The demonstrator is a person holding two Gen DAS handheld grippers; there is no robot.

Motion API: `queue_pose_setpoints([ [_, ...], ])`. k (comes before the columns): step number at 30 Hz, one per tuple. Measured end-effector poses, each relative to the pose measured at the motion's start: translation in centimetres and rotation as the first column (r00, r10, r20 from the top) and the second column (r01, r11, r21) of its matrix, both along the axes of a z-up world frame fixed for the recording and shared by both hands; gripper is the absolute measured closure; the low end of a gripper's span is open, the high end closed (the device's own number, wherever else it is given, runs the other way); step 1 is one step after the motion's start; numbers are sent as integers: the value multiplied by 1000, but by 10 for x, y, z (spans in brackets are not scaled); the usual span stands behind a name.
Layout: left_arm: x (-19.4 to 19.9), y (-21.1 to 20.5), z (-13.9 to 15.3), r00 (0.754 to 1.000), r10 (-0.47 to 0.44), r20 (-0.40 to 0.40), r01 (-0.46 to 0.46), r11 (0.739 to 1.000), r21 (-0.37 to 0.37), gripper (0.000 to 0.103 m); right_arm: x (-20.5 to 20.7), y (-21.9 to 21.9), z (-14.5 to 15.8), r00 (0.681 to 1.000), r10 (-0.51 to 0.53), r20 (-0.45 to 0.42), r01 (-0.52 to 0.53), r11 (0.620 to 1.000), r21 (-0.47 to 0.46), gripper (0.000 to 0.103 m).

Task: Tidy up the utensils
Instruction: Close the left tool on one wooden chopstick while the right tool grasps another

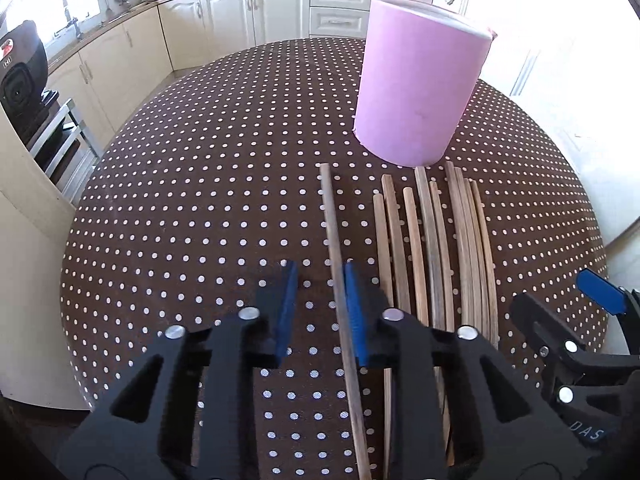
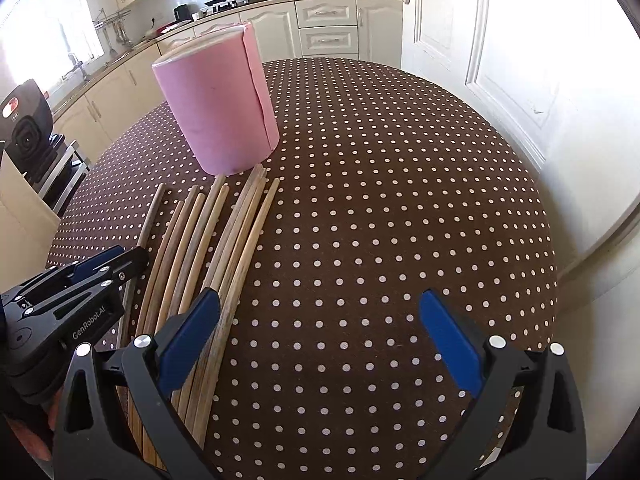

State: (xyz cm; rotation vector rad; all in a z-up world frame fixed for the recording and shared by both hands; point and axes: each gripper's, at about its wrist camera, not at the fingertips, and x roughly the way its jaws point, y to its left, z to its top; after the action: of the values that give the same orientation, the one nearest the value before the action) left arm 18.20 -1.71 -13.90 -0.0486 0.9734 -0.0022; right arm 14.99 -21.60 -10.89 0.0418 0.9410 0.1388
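Left gripper (image 1: pixel 320 304) low over the spotted worktop (image 1: pixel 200 200), jaws narrow and straddling one dark wooden stick (image 1: pixel 338 264) that lies a little apart, to the left of the main row of sticks (image 1: pixel 436 248). Right-hand pad touching the stick along its side; a clear gap remaining between the stick and the other pad, so not yet pinched from both sides. Long axis of the stick running straight away from the camera, in line with the fingers, far end pointing toward the pink cylindrical holder (image 1: pixel 420 80), which stands upright just beyond the stick tips. Jaws crossing the stick's near half rather than its middle, so likely to hang tip-heavy once raised.

Right gripper (image 2: pixel 320 340) hovering with jaws wide and nothing between them, its left finger over the right edge of the row, bare cloth under the rest.

Left hand plainly the nearer for this stick; probable next move a lift, a tilt to upright, then a drop into the holder ahead and slightly right
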Motion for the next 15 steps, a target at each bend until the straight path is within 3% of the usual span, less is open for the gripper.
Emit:
queue_pose_setpoints([
  [10, -11, 19, 0, 1000, 31, -3, -32, 994, -105, 95, -2, 19, -4, 1000, -6, 14, 7, 1000, -30, 7],
  [13, -19, 33, 2, 1000, 14, -18, -16, 990, -137, 95, 0, 25, -9, 1000, -27, 16, 28, 996, -82, 7],
  [15, -23, 37, 3, 1000, -11, -27, 7, 990, -143, 95, 2, 24, -12, 999, -44, 0, 43, 997, -68, 7],
])
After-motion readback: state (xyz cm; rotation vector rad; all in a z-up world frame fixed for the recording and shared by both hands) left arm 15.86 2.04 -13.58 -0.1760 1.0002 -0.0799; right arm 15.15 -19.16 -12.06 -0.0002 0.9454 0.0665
